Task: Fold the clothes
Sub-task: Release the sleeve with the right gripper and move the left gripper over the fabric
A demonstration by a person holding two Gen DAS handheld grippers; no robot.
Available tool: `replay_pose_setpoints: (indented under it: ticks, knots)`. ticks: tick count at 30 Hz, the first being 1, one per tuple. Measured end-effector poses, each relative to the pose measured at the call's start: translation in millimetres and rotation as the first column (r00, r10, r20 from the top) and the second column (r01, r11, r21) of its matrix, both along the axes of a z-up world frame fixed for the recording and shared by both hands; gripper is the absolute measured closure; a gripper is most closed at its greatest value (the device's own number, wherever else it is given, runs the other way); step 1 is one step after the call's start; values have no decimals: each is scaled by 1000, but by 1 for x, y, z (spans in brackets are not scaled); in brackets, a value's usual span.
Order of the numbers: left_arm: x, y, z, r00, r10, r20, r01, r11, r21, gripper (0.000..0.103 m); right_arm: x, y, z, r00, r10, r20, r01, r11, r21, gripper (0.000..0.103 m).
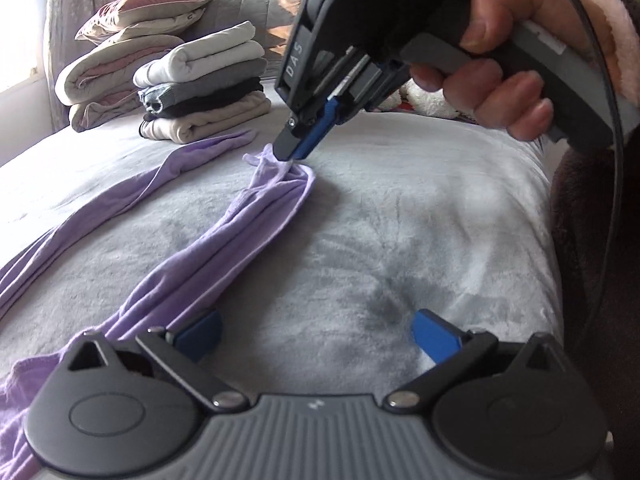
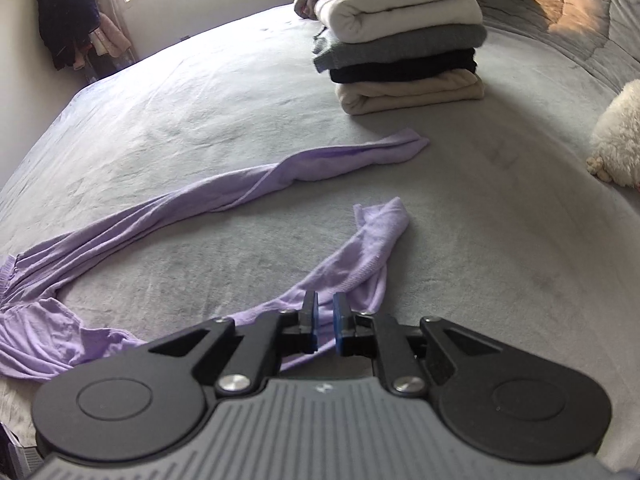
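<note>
Left wrist view: the left gripper point(image 1: 316, 334) gapes, holding nothing; the right gripper point(image 1: 289, 151) pinches a leg end of the lilac leggings point(image 1: 224, 236) on the grey bedspread point(image 1: 400, 240). The thin pinch could slip.

Right wrist view: the right gripper point(image 2: 325, 330) clamps bunched, twisted fabric; the legs lie splayed apart near the folded stack point(image 2: 404, 44).

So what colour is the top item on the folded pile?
White top item, clearest in the right wrist view.

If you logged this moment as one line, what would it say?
task: fold clothes | right gripper: shut on purple garment leg end | left gripper: open | folded stack: behind
</note>
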State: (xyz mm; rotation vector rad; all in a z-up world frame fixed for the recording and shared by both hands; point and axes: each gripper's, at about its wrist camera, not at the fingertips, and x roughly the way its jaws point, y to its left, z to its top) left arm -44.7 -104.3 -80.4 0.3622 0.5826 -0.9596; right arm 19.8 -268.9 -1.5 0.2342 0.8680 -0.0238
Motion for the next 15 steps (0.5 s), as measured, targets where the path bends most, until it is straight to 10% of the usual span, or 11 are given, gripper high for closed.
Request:
replay_pose_setpoints:
  ticks: [4, 15]
  knots:
    - [-1, 0, 0, 1000, -1, -3, 1, 1000, 0, 0, 4, 9, 7, 1000, -6, 12, 7, 999, -49, 66]
    - [-1, -2, 0, 1000, -2, 1, 2, 1000, 6, 0, 15, 24, 21, 997, -66, 43, 72, 986, -150, 63]
